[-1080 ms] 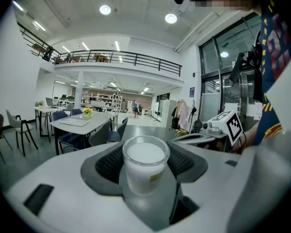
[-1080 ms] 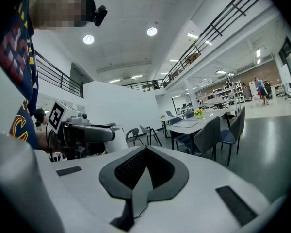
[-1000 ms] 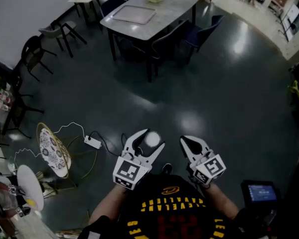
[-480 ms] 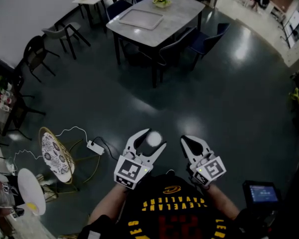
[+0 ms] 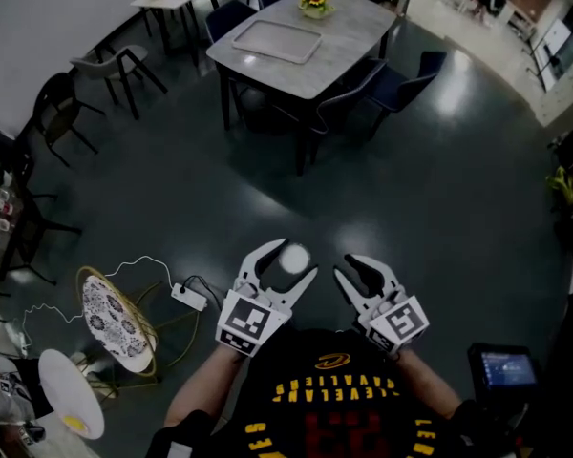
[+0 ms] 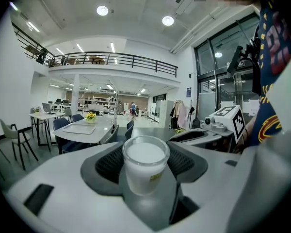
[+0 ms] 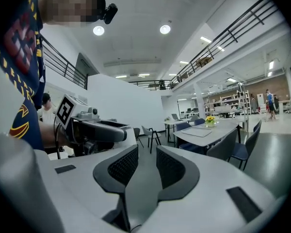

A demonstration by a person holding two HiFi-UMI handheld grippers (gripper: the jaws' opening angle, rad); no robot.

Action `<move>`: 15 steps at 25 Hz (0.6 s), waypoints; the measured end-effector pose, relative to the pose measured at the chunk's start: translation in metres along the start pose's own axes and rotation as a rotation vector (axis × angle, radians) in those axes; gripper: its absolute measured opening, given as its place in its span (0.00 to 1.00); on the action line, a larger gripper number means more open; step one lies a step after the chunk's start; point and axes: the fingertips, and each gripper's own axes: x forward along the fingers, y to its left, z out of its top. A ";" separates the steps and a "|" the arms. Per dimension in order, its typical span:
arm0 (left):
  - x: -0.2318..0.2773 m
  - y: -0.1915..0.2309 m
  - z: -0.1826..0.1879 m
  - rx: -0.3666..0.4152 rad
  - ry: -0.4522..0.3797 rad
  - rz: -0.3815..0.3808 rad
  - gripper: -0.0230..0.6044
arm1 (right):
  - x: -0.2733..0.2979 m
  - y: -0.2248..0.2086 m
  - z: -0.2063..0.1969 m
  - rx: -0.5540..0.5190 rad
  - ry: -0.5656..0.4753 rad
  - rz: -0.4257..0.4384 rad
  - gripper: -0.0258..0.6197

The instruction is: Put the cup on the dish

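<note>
Shirt (image 5: 329, 401) w/ "CLEVELAND", upside down, red no. unclear

Head view: steeply down. Gripper views: level, along jaws. Shared: table (image 5: 349, 29).

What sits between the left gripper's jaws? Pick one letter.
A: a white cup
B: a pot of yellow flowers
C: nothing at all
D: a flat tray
A: the left gripper view shows the cup upright between the two dark pads of the left gripper, which close on its sides.
</note>
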 end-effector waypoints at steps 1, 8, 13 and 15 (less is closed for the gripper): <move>-0.002 0.008 0.000 -0.001 -0.002 -0.006 0.47 | 0.009 0.005 0.002 0.000 -0.002 0.013 0.20; -0.006 0.051 0.015 0.015 0.007 -0.041 0.47 | 0.057 0.023 0.021 -0.049 -0.029 0.088 0.20; 0.002 0.068 0.023 0.036 0.017 -0.038 0.47 | 0.077 0.021 0.019 -0.110 -0.019 0.122 0.20; 0.009 0.078 0.026 0.039 0.025 -0.028 0.47 | 0.091 0.014 0.018 -0.093 -0.020 0.154 0.20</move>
